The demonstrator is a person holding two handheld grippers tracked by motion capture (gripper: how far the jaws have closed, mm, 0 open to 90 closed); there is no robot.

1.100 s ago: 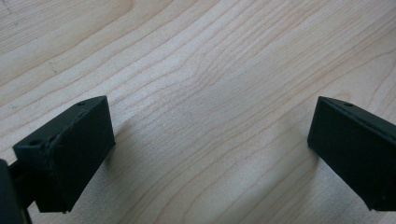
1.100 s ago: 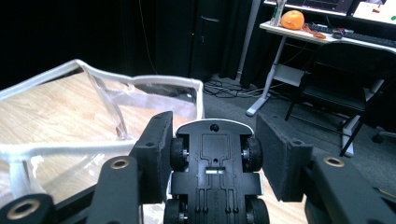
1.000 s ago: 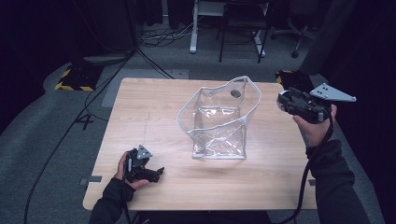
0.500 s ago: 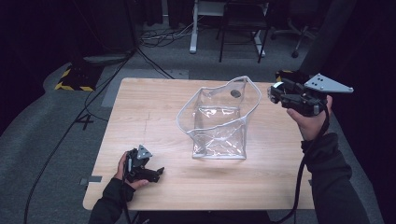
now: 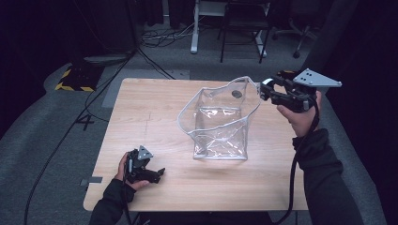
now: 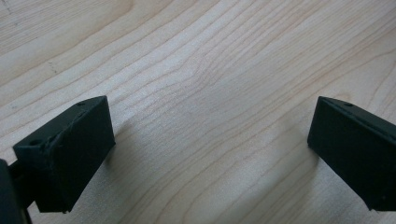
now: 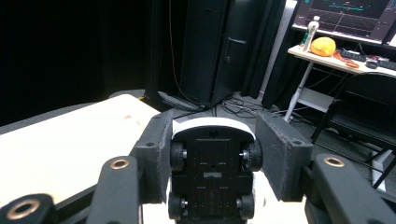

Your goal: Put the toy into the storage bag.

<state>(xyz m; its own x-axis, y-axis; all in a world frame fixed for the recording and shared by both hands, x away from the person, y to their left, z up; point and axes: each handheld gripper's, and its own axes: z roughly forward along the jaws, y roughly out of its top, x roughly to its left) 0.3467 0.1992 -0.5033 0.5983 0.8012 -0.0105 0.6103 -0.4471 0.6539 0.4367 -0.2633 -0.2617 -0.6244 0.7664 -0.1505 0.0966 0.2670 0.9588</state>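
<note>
Here, at the left of the high view, the left gripper (image 5: pixel 157 172) rests on the pale wooden table (image 5: pixel 155 112) near the person's front edge, well apart from everything else. Its own view shows the two black jaws spread wide with bare wood grain (image 6: pixel 205 93) between them; it holds nothing and looks idle.

Centre of the table: a clear, soft plastic bag with a white-edged rim (image 5: pixel 220 122) stands upright, mouth open and gaping upward, rim wavy and sagging toward the left. A dark round spot shows on its far wall; I cannot tell what it is.

Right: the right gripper (image 5: pixel 264 89) is held above the table, level with the bag's rim and just beside its right corner. In the right gripper view the jaws are closed on a small toy car with a white body and black underside (image 7: pixel 212 172), chassis and four wheels facing the camera, one jaw pad pressed on each flank.

Judgement: the step in hand is carrying the car to the bag, the drop not yet made. The next move calls for bringing the gripper over the open mouth, clearing the raised right edge of the rim, then parting the jaws.

In the way: the floppy rim may fold or catch on the jaws. Around: dark floor, cables, chair legs (image 5: pixel 239 42), a desk with an orange object (image 7: pixel 323 45).
</note>
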